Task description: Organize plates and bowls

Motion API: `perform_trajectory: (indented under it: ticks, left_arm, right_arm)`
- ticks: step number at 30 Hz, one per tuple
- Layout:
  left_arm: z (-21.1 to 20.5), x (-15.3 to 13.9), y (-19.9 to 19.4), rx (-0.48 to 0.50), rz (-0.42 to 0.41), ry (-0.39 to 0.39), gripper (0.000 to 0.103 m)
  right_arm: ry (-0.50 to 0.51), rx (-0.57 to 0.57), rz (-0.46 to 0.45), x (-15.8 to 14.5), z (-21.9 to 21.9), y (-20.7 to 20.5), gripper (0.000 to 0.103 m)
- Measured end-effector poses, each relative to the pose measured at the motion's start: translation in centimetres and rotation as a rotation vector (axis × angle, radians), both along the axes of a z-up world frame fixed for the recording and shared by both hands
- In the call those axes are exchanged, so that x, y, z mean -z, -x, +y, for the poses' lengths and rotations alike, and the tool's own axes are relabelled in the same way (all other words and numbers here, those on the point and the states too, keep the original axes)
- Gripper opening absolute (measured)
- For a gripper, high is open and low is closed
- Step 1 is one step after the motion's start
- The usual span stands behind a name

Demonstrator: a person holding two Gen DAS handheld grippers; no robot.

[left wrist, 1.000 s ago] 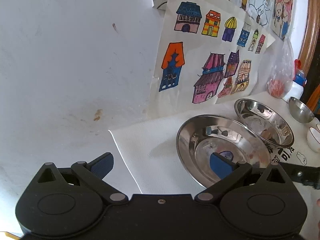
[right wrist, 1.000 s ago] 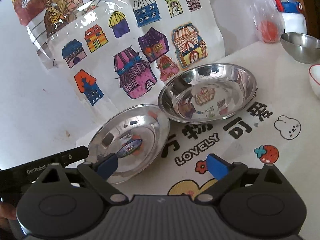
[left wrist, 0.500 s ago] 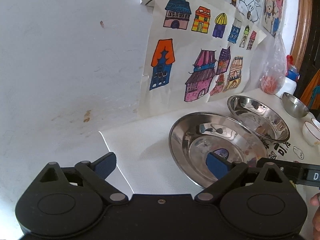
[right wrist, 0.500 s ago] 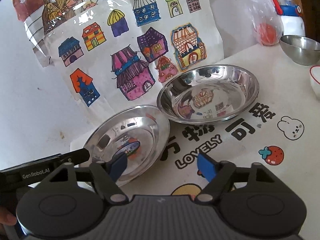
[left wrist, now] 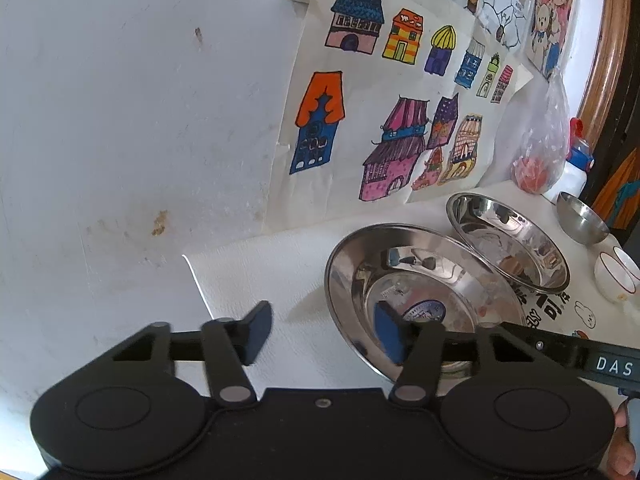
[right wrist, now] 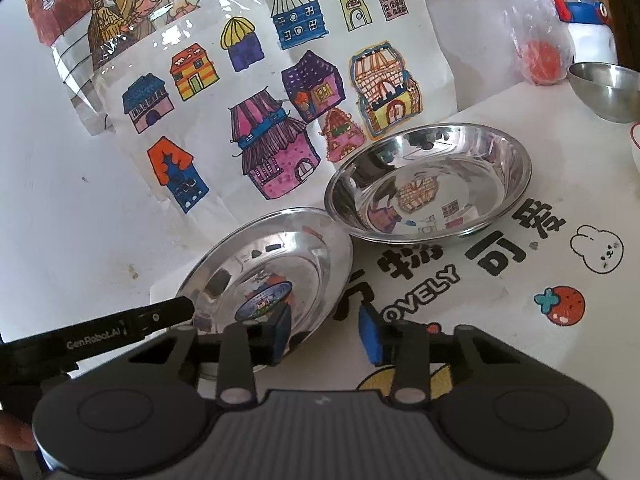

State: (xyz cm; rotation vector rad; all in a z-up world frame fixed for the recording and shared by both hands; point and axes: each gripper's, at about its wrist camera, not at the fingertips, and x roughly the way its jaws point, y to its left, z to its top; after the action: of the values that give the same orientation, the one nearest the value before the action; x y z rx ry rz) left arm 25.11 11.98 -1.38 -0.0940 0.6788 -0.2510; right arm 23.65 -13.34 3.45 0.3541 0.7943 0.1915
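Two hand-held grippers straddle the shallow round steel plate (right wrist: 276, 264): right hand-held gripper (right wrist: 326, 334) narrowed across its rim, left hand-held gripper (left wrist: 324, 330) wide. Pinch squarely before lifting.

Two shiny mirror-like metal plates (right wrist: 280, 264) (right wrist: 432, 184), glossy paper drawings (right wrist: 280, 120), matt black plastic gripper bodies, smooth printed tablecloth (right wrist: 560, 272)

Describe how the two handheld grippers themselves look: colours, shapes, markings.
Both are matte black, with two round discs at the base and angular linkage bars leading to blue finger pads. The left gripper has a smooth body; the right gripper has a ribbed grey centre. Their side bars carry white lettering: "GenRobot.AI" and "DAS".
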Motion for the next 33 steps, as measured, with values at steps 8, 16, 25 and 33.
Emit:
perform_trajectory:
  ticks: [8,16,25,33]
  left_arm:
    - [0.1,0.0,0.0,0.005,0.013,0.043,0.026]
    - [-0.2,-0.3,0.1,0.011,0.023,0.054,0.014]
    - [0.0,-0.5,1.1,0.006,0.038,0.051,0.014]
    - [-0.2,-1.1,3.2,0.008,0.039,0.037,0.014]
  right_arm:
    - [-0.004,-0.013,0.000,0.0,0.3,0.0,0.026]
    - [0.000,-0.029,0.004,-0.3,0.4,0.2,0.024]
    - [-0.006,-0.059,0.007,-0.5,0.3,1.4,0.024]
    - [-0.005,-0.067,-0.011,-0.9,-0.4,3.4,0.024]
